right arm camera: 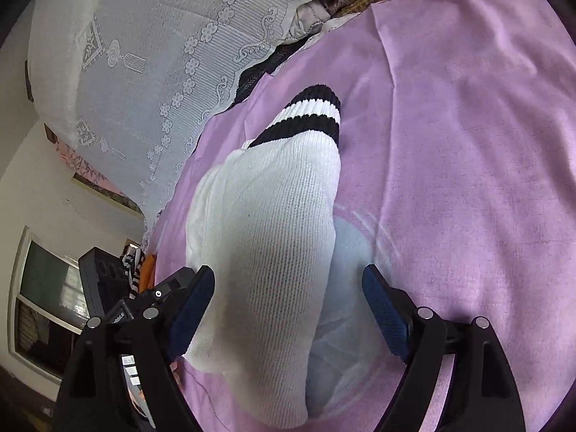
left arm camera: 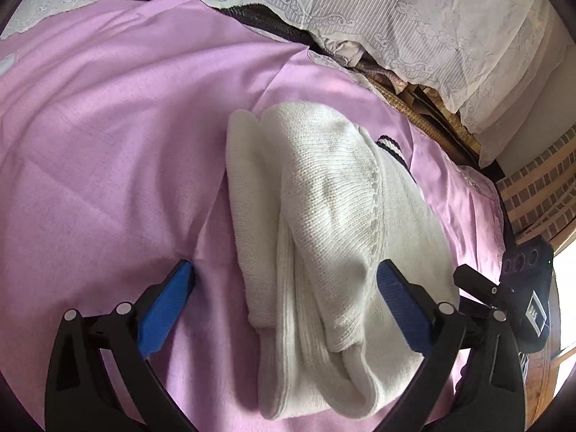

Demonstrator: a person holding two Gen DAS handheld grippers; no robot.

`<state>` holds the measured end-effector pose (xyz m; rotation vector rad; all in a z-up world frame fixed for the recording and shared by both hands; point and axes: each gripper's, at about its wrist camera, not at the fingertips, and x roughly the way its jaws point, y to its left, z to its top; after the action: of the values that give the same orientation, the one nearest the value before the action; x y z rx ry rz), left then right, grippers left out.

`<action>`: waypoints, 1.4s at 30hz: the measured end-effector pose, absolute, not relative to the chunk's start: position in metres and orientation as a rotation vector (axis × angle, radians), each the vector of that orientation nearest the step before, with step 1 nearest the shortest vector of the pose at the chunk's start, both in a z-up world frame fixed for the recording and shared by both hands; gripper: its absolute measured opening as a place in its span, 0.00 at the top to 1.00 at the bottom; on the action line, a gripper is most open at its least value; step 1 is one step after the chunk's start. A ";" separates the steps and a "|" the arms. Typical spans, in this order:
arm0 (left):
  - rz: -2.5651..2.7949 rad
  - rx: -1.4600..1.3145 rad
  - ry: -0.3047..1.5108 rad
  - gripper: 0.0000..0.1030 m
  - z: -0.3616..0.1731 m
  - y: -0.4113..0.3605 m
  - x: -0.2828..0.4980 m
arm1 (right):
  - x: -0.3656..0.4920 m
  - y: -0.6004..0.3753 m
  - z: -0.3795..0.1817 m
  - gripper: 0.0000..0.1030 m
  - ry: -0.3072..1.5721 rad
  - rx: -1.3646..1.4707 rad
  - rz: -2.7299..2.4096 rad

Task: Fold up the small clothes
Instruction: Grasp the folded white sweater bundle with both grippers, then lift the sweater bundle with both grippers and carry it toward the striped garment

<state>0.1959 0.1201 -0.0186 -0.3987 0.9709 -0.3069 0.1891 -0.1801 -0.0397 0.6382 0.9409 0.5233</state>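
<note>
A white knit garment (left arm camera: 324,223) lies folded in a long bundle on the pink sheet (left arm camera: 108,144). Its black-and-white striped cuff (left arm camera: 390,145) pokes out at the far end. My left gripper (left arm camera: 284,280) is open, its blue pads either side of the bundle's near end, holding nothing. In the right wrist view the same white garment (right arm camera: 266,237) runs away from me, with the striped cuff (right arm camera: 306,115) at the far end. My right gripper (right arm camera: 288,288) is open and straddles the garment's near part.
White lace-covered pillows (left arm camera: 414,18) and dark bedding line the far edge of the sheet. The other gripper (left arm camera: 518,288) shows at the right of the left wrist view. A window (right arm camera: 46,298) and a wall lie left in the right wrist view.
</note>
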 end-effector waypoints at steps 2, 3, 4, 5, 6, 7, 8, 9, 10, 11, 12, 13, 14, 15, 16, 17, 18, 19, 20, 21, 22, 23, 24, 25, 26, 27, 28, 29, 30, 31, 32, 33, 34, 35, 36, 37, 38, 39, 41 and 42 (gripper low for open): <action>-0.317 -0.366 0.974 0.05 -0.023 0.114 0.203 | 0.201 -0.174 -0.040 0.18 0.941 0.638 0.534; -0.328 -0.352 0.967 0.05 -0.023 0.112 0.206 | 0.207 -0.172 -0.040 0.18 0.942 0.639 0.542; -0.348 -0.355 0.961 0.05 -0.021 0.110 0.208 | 0.214 -0.168 -0.041 0.18 0.944 0.643 0.553; -0.370 -0.365 0.956 0.05 -0.021 0.109 0.211 | 0.221 -0.165 -0.042 0.18 0.946 0.644 0.558; -0.386 -0.371 0.953 0.05 -0.021 0.107 0.213 | 0.228 -0.162 -0.043 0.18 0.943 0.637 0.560; -0.397 -0.369 0.951 0.05 -0.022 0.106 0.215 | 0.232 -0.158 -0.044 0.18 0.936 0.614 0.561; -0.398 -0.360 0.947 0.05 -0.023 0.103 0.216 | 0.234 -0.152 -0.043 0.18 0.927 0.570 0.563; -0.390 -0.344 0.942 0.05 -0.024 0.101 0.217 | 0.234 -0.147 -0.042 0.17 0.915 0.523 0.564; -0.384 -0.326 0.935 0.05 -0.024 0.098 0.217 | 0.231 -0.143 -0.041 0.16 0.902 0.485 0.566; -0.380 -0.309 0.926 0.07 -0.023 0.095 0.216 | 0.230 -0.141 -0.041 0.15 0.895 0.463 0.567; -0.381 -0.297 0.916 0.09 -0.022 0.094 0.214 | 0.229 -0.141 -0.041 0.15 0.892 0.459 0.569; -0.388 -0.292 0.906 0.16 -0.020 0.093 0.212 | 0.229 -0.142 -0.041 0.15 0.893 0.465 0.572; -0.391 -0.288 0.896 0.22 -0.018 0.093 0.210 | 0.229 -0.143 -0.041 0.16 0.892 0.469 0.573; -0.386 -0.279 0.886 0.24 -0.016 0.091 0.207 | 0.228 -0.144 -0.042 0.17 0.887 0.471 0.572; -0.380 -0.265 0.875 0.29 -0.014 0.089 0.204 | 0.227 -0.143 -0.042 0.23 0.883 0.469 0.572; -0.375 -0.248 0.865 0.32 -0.012 0.086 0.202 | 0.225 -0.143 -0.041 0.27 0.872 0.462 0.571; -0.369 -0.230 0.852 0.34 -0.010 0.084 0.200 | 0.224 -0.144 -0.040 0.30 0.859 0.464 0.576; -0.366 -0.218 0.839 0.39 -0.007 0.082 0.198 | 0.222 -0.145 -0.039 0.36 0.847 0.465 0.581; -0.362 -0.211 0.827 0.44 -0.005 0.080 0.196 | 0.221 -0.146 -0.037 0.39 0.835 0.465 0.583; -0.355 -0.206 0.817 0.46 -0.002 0.079 0.193 | 0.218 -0.147 -0.036 0.41 0.824 0.464 0.583; -0.348 -0.200 0.808 0.50 0.001 0.078 0.192 | 0.216 -0.146 -0.033 0.42 0.812 0.455 0.581; -0.343 -0.198 0.801 0.52 0.002 0.078 0.191 | 0.215 -0.144 -0.030 0.43 0.800 0.436 0.577; -0.338 -0.201 0.795 0.53 0.004 0.078 0.190 | 0.212 -0.142 -0.027 0.43 0.787 0.410 0.570; -0.336 -0.208 0.790 0.56 0.005 0.079 0.188 | 0.209 -0.139 -0.024 0.44 0.771 0.383 0.563; -0.336 -0.216 0.786 0.59 0.006 0.081 0.187 | 0.205 -0.136 -0.019 0.45 0.752 0.358 0.560; -0.337 -0.222 0.782 0.60 0.008 0.082 0.186 | 0.202 -0.134 -0.015 0.45 0.736 0.338 0.558; -0.340 -0.227 0.777 0.61 0.010 0.085 0.184 | 0.199 -0.132 -0.011 0.45 0.725 0.319 0.556; -0.340 -0.231 0.777 0.61 0.012 0.086 0.182 | 0.197 -0.131 -0.008 0.45 0.718 0.307 0.555; -0.346 -0.243 0.784 0.61 0.013 0.087 0.182 | 0.196 -0.131 -0.006 0.45 0.718 0.306 0.554; -0.347 -0.260 0.786 0.62 0.014 0.090 0.182 | 0.196 -0.132 -0.006 0.45 0.720 0.313 0.552; -0.351 -0.273 0.787 0.63 0.013 0.092 0.183 | 0.197 -0.133 -0.007 0.45 0.724 0.321 0.550; -0.355 -0.281 0.792 0.63 0.012 0.092 0.184 | 0.198 -0.135 -0.010 0.45 0.733 0.333 0.548; -0.359 -0.283 0.796 0.64 0.010 0.091 0.185 | 0.199 -0.137 -0.013 0.46 0.744 0.349 0.545; -0.364 -0.281 0.797 0.63 0.009 0.090 0.185 | 0.198 -0.141 -0.016 0.47 0.751 0.372 0.544; -0.371 -0.273 0.792 0.63 0.009 0.087 0.183 | 0.197 -0.145 -0.018 0.47 0.759 0.395 0.543; -0.376 -0.253 0.785 0.63 0.011 0.082 0.181 | 0.195 -0.149 -0.019 0.48 0.763 0.410 0.541; -0.380 -0.230 0.776 0.61 0.013 0.077 0.179 | 0.193 -0.154 -0.019 0.48 0.762 0.421 0.537; -0.393 -0.218 0.772 0.61 0.013 0.073 0.178 | 0.192 -0.158 -0.019 0.48 0.762 0.429 0.530; -0.431 -0.232 0.788 0.61 0.010 0.069 0.180 | 0.189 -0.169 -0.020 0.49 0.762 0.457 0.516; -0.442 -0.234 0.793 0.61 0.009 0.066 0.181 | 0.189 -0.175 -0.022 0.49 0.768 0.474 0.517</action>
<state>0.1811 0.0664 0.0092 -0.2337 0.7929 -0.4416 0.1886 -0.1746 -0.0215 0.4736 0.7676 0.5166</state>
